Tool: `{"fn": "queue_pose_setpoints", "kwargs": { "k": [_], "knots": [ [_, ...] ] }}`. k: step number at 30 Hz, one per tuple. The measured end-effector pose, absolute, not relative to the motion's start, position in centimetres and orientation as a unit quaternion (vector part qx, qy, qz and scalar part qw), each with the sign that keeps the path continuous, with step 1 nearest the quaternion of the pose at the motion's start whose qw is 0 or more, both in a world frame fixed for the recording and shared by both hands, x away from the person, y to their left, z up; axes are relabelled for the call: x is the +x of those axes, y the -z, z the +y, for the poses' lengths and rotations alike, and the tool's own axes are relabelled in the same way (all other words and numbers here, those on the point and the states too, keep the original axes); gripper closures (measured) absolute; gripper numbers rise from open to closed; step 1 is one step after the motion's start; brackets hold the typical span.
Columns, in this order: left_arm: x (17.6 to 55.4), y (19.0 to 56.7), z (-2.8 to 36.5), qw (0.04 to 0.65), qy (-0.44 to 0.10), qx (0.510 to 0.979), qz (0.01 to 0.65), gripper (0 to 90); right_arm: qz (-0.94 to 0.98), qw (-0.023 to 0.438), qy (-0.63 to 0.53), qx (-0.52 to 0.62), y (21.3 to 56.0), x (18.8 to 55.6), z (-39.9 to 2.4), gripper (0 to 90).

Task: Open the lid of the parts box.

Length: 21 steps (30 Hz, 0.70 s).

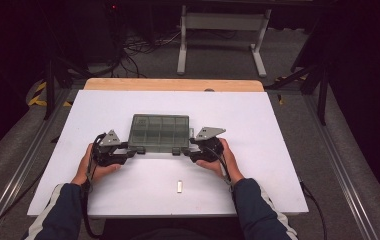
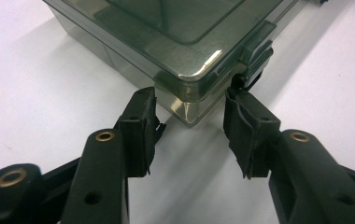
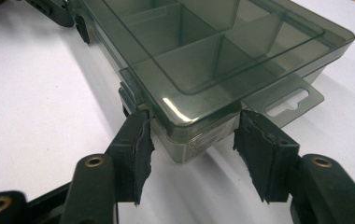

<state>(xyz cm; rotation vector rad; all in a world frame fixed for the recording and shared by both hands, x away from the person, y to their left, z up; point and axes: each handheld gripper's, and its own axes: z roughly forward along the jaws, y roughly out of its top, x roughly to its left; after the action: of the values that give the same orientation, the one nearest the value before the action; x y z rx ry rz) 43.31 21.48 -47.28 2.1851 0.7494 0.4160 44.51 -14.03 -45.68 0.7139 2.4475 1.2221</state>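
High view, near edge first: a small pale oblong piece (image 1: 179, 186) lies alone on the white table (image 1: 258, 175), between the person's forearms and well apart from everything else. Beyond it the left gripper (image 1: 137, 150) and the right gripper (image 1: 180, 151) point inward at the near corners of a smoky transparent compartment box (image 1: 159, 132), which sits closed and flat at the middle of the table (long side toward the person). Past the far table edge there is a strip of bare wood (image 1: 173, 84), then a white frame stand (image 1: 223, 30) on the floor.

Left gripper view: the left gripper's (image 2: 190, 123) jaws stand spread, one on each side of the box's (image 2: 185, 37) near corner. Its right jaw tip sits up against the latch (image 2: 258, 49) on the front wall; the left pad is just beside the corner, and contact cannot be told.

Right gripper view: the right gripper's (image 3: 192, 144) jaws are spread astride the other near corner of the box (image 3: 213, 56). Its left pad touches the front wall just below a latch (image 3: 131, 88); the right pad stands clear, near the hang tab (image 3: 287, 100).
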Motion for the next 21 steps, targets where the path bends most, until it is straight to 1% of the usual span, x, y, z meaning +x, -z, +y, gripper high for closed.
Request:
{"fn": "queue_pose_setpoints", "kwargs": {
  "k": [7,10,12,19,21],
  "knots": [
    [43.39,47.3,21.32,0.38,-0.162,0.861,0.297,56.0,0.856,0.157,-0.422,0.252,45.61,44.48,-13.92,46.0],
    [43.44,47.3,21.29,0.379,-0.161,0.861,0.298,57.0,0.858,0.161,-0.419,0.249,45.5,44.41,-13.85,47.5],
    [43.42,47.33,21.22,0.379,-0.157,0.861,0.3,57.1,0.855,0.16,-0.428,0.248,45.31,44.34,-13.91,50.4],
    [43.41,47.29,21.26,0.378,-0.166,0.861,0.298,56.9,0.856,0.157,-0.426,0.249,45.3,44.37,-14.0,51.4],
    [43.3,47.32,21.22,0.38,-0.161,0.861,0.299,56.1,0.855,0.156,-0.427,0.25,45.32,44.35,-14.09,52.3]
  ]
}}
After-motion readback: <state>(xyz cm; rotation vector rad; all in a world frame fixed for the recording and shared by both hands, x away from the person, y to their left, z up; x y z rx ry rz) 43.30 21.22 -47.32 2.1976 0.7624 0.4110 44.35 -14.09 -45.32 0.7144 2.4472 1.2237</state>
